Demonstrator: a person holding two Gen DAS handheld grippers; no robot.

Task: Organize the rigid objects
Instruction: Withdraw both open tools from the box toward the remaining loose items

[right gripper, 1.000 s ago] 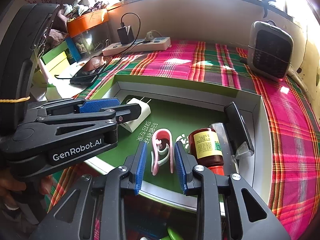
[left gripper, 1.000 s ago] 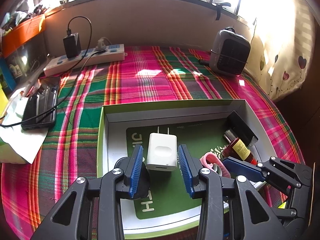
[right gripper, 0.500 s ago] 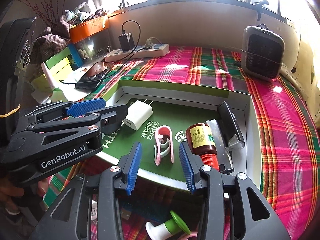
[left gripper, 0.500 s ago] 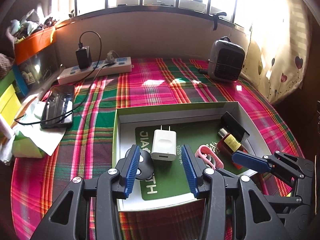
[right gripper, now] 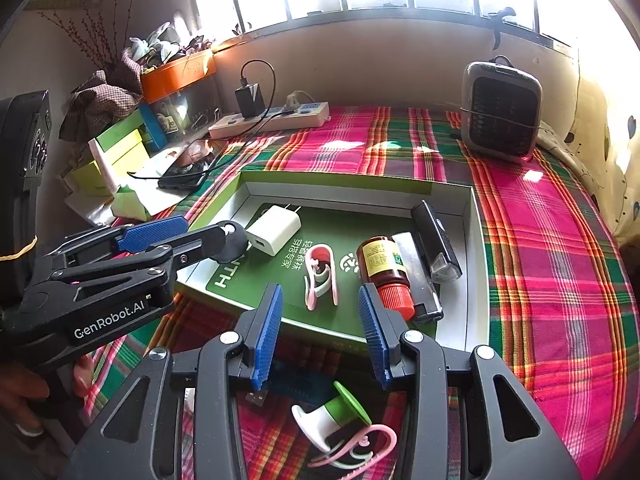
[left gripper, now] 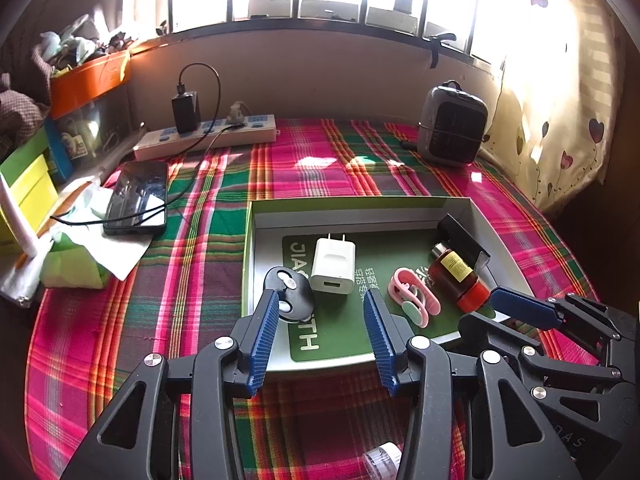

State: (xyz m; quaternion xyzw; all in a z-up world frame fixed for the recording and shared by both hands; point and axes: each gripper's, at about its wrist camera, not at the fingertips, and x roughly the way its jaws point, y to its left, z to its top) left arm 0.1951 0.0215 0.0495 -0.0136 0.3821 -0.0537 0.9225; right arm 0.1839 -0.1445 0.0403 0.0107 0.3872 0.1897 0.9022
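Left tool (left gripper: pixel 320 334): jaws apart, nothing between the blue pads, poised above the near edge of the shallow box (left gripper: pixel 460 202). Right tool (right gripper: pixel 320 330): jaws likewise apart and empty, poised over the same near edge, further toward the box's right end; also visible in the left view as a blue-tipped arm (left gripper: pixel 520 306) at the box's near right corner.

Inside the box, from its left end: black round item (left gripper: pixel 296 292) with white spots at the near left corner, partly hidden behind the left tool's pad. White charger plug (left gripper: pixel 333 266) just beside it, prongs pointing toward the far wall of the box. Pink clip (left gripper: pixel 412 296) lying flat on the green insert, right of the plug and apart from it. Brown bottle with red cap (left gripper: pixel 458 276) on its side, right of the clip, cap toward the near edge. Black oblong device (left gripper: pixel 460 236) against the right wall of the box, touching or just beside the bottle; cannot tell which.

Outside the box, nearer than its front edge: green-and-white spool (right gripper: pixel 336 412) and a pink curved clip (right gripper: pixel 360 450) on the plaid cloth (left gripper: pixel 192 280).

Beyond the box's left wall: phone (left gripper: pixel 138 196) with cable. Behind the far wall: power strip (left gripper: pixel 208 136) and grey heater (left gripper: pixel 452 124).
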